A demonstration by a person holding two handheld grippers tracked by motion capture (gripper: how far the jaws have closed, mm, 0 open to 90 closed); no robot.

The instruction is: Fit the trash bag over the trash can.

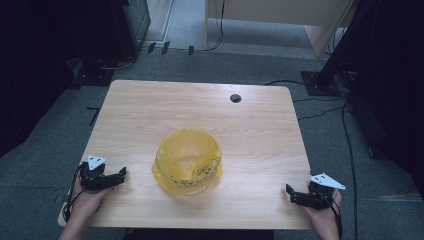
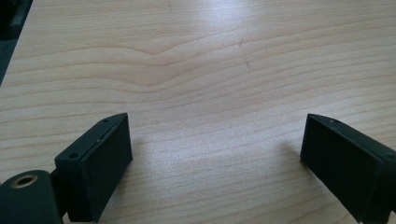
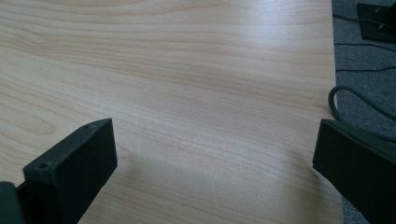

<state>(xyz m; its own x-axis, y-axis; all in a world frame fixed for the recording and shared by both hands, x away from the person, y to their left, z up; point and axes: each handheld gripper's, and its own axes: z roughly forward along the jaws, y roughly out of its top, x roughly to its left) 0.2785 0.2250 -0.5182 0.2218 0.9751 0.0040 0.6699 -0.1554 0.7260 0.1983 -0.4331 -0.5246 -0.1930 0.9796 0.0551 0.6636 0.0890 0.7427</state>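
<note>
Both hands low at the near corners, each gripper spread wide.

The left hand [image 1: 86, 200] holds the left gripper [image 1: 121, 174] at the near left, its fingers [image 2: 95, 170] set well apart and pointing inward. The right hand [image 1: 325, 212] holds the right gripper [image 1: 290, 192] at the near right, fingers [image 3: 70, 175] likewise parted, nothing between them.

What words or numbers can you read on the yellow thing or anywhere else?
None can be read.
The yellow bag has dark print along its lower front, too small and blurred to read.
The table, the left gripper and the right gripper bear no text that I can see.
</note>
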